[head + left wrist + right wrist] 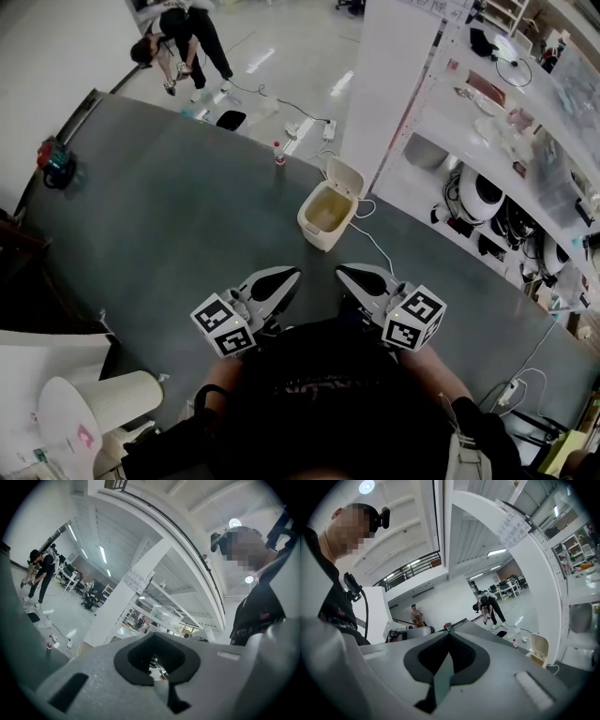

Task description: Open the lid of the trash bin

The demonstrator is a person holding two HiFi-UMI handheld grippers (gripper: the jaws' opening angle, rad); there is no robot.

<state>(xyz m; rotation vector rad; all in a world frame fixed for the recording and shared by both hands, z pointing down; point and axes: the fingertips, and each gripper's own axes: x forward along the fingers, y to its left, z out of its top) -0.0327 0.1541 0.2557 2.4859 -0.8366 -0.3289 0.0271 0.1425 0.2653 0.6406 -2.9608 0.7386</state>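
Head view, nearest first: found the left gripper (292, 274) and the right gripper (343, 272) held side by side close to the body, well short of the trash bin (323, 217), both pointing toward it. Read both claws as pressed together with nothing between them. Confirmed the same in each gripper view, with only meeting pads and the room beyond. Saw neither claw touching anything. Saw bare grey table (169, 225) between the tips and the bin.

Farther on, found the bin standing upright on the table, cream-coloured, with its lid (345, 176) tipped up on the far side and the inside open to view. Noted a white cable (375, 246) trailing just right of the bin.

Beyond the bin, made out a small bottle (278, 153) near the table's far edge, a white pillar (394, 75) behind and to the bin's right, and a person (183, 33) bending over on the floor well past it.

Judged the opening step as done, given the raised lid. Judged that the next move called only for keeping both claws clear of the bin, or, should the lid drop, for hooking its front edge and lifting.
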